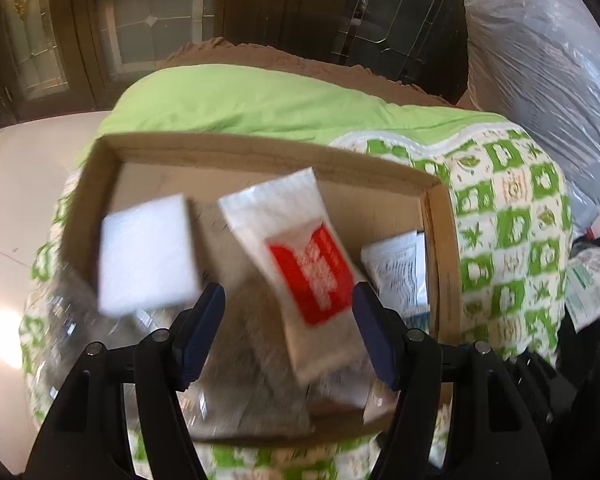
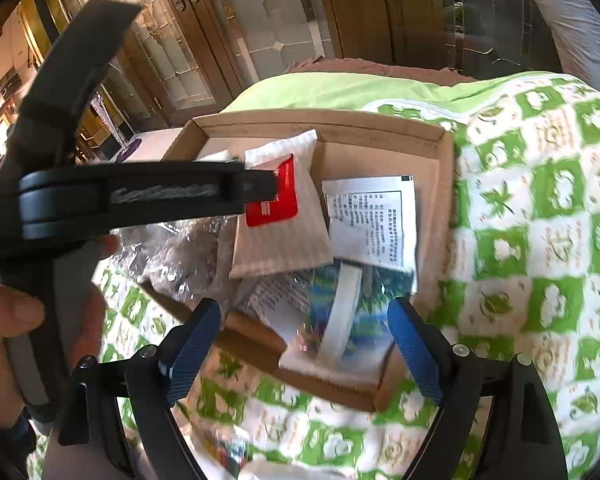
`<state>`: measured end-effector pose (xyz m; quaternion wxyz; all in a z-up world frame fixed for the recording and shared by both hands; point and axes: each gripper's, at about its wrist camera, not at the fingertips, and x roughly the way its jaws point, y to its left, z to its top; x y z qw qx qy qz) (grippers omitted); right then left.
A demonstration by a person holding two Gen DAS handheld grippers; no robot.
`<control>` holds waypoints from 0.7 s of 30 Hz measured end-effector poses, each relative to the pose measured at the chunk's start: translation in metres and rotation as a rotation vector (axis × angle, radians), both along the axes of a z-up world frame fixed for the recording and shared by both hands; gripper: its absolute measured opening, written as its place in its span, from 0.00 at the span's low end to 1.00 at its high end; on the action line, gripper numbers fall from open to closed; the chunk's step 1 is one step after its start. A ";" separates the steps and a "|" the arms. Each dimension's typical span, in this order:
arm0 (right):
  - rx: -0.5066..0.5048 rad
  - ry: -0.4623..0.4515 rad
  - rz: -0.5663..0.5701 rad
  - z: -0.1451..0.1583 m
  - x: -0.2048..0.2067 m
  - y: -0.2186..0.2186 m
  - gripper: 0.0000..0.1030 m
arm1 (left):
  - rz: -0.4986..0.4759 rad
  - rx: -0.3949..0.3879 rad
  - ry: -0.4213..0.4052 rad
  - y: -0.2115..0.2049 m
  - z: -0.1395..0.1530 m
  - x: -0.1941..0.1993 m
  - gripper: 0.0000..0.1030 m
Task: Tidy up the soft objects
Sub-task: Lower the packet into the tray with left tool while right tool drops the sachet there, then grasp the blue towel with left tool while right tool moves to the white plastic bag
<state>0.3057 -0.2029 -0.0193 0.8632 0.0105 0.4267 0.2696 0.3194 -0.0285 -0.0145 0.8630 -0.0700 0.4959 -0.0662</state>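
A shallow cardboard box [image 1: 260,152] sits on a green and white quilt. In the left wrist view a white packet with a red label [image 1: 300,256] lies in the box between the open fingers of my left gripper [image 1: 288,336], and a white foam pad [image 1: 148,256] lies to its left. In the right wrist view the same red-label packet [image 2: 280,216] lies in the box [image 2: 440,184] beside a white printed sachet [image 2: 372,224] and a blue and white packet [image 2: 340,320]. My right gripper [image 2: 304,344] is open and empty above the box's near edge. The left gripper's body [image 2: 140,196] crosses this view.
The quilt [image 1: 508,232] covers a rounded pile, with plain green fabric [image 1: 240,96] behind the box. Crinkled clear plastic [image 2: 180,256] lies in the box's left part. A large plastic-wrapped bundle [image 1: 540,80] stands at the right. Glass-fronted wooden cabinets [image 1: 140,20] stand behind. Pale floor [image 1: 20,200] lies at the left.
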 end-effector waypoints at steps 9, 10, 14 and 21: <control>-0.021 0.021 0.024 0.003 -0.044 -0.018 0.94 | 0.034 -0.045 0.053 0.031 -0.005 -0.106 0.63; -0.026 0.025 0.027 0.001 -0.048 -0.018 0.94 | 0.042 -0.043 0.058 0.034 -0.006 -0.121 0.63; -0.037 0.040 0.036 -0.002 -0.059 -0.018 0.94 | 0.097 -0.077 0.071 0.050 -0.013 -0.170 0.63; -0.050 0.069 0.054 -0.009 -0.085 -0.024 0.94 | 0.191 -0.137 0.094 0.063 -0.031 -0.235 0.63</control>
